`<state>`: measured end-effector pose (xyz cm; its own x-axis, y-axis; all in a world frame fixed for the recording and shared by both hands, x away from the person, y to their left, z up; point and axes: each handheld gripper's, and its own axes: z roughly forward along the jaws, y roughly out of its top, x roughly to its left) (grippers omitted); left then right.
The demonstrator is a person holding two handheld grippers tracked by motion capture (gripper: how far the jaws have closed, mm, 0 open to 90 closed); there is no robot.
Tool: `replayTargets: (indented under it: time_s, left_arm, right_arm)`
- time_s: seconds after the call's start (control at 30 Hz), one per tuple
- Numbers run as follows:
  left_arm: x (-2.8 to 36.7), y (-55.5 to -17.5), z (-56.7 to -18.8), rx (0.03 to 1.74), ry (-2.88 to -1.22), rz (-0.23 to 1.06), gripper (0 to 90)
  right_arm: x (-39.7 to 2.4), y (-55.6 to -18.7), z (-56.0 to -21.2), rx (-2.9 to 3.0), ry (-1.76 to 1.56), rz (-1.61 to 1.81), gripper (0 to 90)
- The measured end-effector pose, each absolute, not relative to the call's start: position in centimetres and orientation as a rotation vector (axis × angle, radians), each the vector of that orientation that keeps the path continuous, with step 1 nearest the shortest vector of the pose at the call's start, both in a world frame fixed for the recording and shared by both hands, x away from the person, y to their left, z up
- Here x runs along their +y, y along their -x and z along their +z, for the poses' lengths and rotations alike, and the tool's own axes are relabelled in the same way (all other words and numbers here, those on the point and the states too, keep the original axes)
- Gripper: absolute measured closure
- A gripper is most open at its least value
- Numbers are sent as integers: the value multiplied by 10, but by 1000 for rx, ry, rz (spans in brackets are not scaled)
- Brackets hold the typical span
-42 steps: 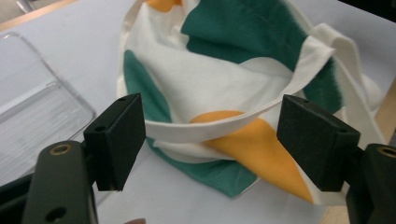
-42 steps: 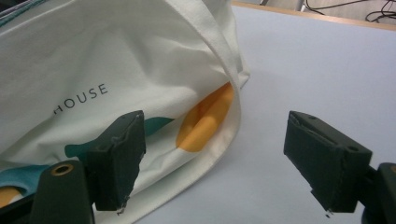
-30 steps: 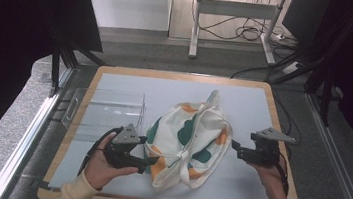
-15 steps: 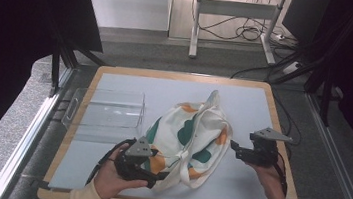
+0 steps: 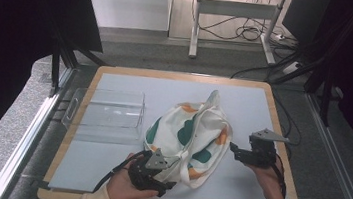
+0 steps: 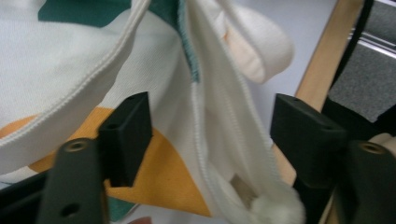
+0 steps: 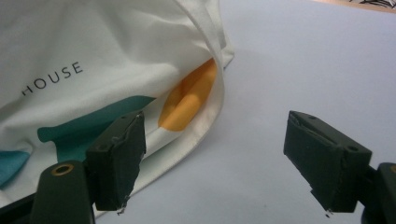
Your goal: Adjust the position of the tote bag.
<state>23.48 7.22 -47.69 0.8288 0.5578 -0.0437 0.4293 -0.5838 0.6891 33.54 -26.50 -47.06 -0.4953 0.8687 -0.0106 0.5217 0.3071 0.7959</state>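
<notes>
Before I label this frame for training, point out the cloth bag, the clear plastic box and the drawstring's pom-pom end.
cloth bag point(image 5: 188, 133): high view, on its printed middle panel.
clear plastic box point(image 5: 106, 127): high view, on its near wall.
pom-pom end point(image 6: 275, 210): left gripper view, on the fluffy ball.

a wooden-framed table point(image 5: 93, 84) with a pale blue-grey top carries two things: a clear plastic box point(image 5: 106, 114) toward its left side, and a crumpled white cloth bag point(image 5: 187, 138) with green and orange patches near the middle, just beside the box.
</notes>
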Motion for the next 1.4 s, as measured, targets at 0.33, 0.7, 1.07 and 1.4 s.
replayTargets:
  time_s: [0.33,0.7,1.07,1.4]
  left_arm:
    - [82,-242,-477,722,-2245,132,772]
    - [88,-244,-478,704,-2247,117,836]
    - [91,-243,-481,703,-2236,123,837]
    - [91,-242,-480,712,-2235,124,834]
  right_arm:
    - [-263,-337,-474,2148,-1248,1039,211]
    - [-263,-337,-475,2160,-1240,1048,226]
    - [-260,-341,-458,2147,-1202,1146,243]
    - [-239,-352,-441,2132,-1159,1161,246]
